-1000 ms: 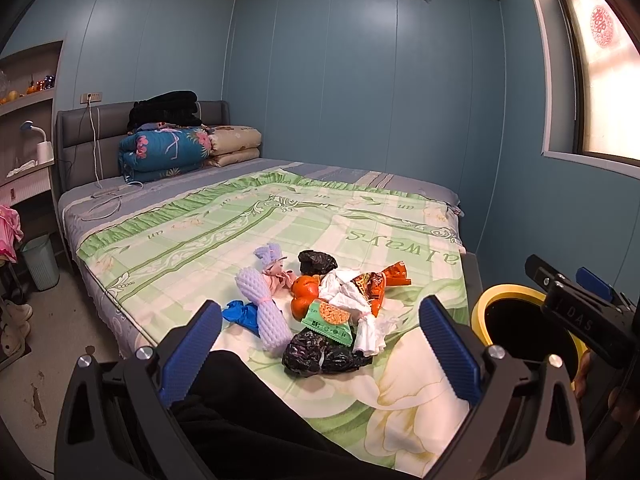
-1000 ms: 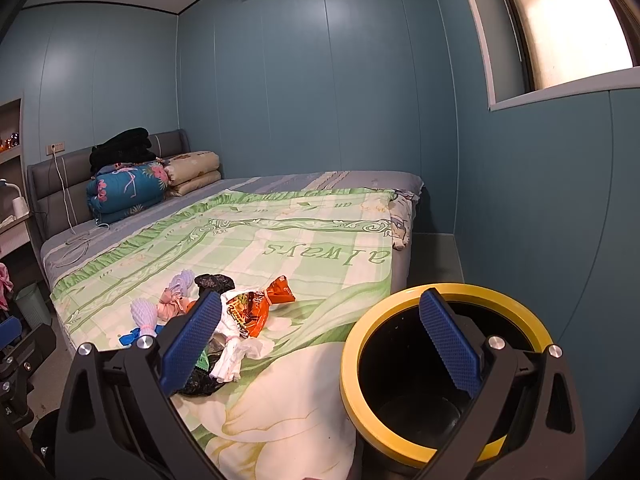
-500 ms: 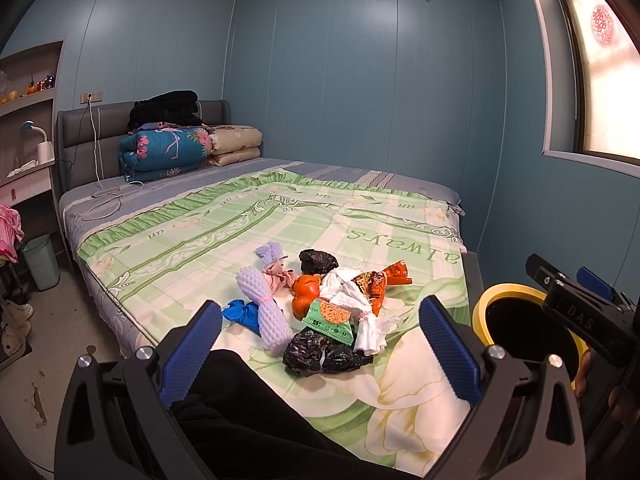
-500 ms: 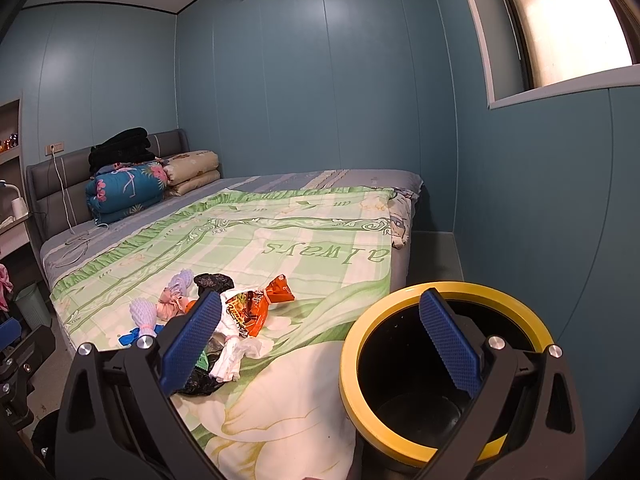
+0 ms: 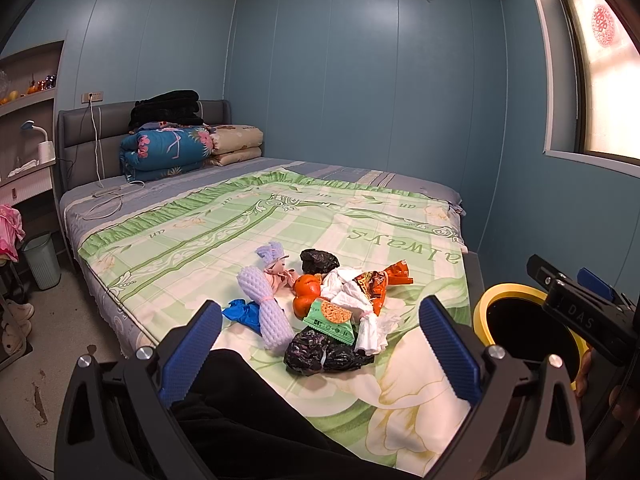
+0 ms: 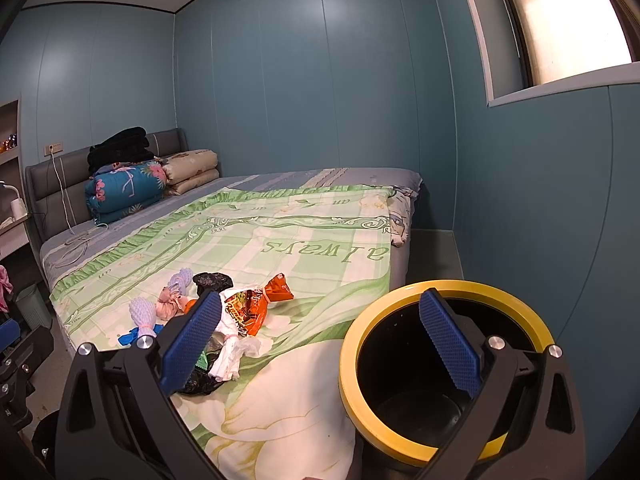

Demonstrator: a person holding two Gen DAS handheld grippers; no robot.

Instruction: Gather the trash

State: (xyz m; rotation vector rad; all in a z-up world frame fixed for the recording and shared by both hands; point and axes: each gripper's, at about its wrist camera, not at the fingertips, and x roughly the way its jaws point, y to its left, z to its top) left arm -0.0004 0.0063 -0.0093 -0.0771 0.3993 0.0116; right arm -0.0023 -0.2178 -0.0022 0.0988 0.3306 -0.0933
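Observation:
A heap of trash (image 5: pixel 324 312) lies near the foot of the bed: a lilac foam net (image 5: pixel 266 308), a blue glove (image 5: pixel 244 314), orange peel (image 5: pixel 306 294), white tissue (image 5: pixel 352 300), an orange snack wrapper (image 5: pixel 380 284), a green packet (image 5: pixel 332 318) and black bags (image 5: pixel 324 354). My left gripper (image 5: pixel 320 350) is open, hovering short of the heap. A black bin with a yellow rim (image 6: pixel 444 364) stands beside the bed's corner. My right gripper (image 6: pixel 320 344) is open, its right finger over the bin's mouth, its left finger in front of the heap (image 6: pixel 224 320).
The bed carries a green floral cover (image 5: pixel 260 232), with folded quilts (image 5: pixel 168 152) at the headboard. A pale waste basket (image 5: pixel 42 260) stands on the floor at left. A dark sleeve (image 5: pixel 248 412) fills the lower middle of the left view. Blue walls close in behind and right.

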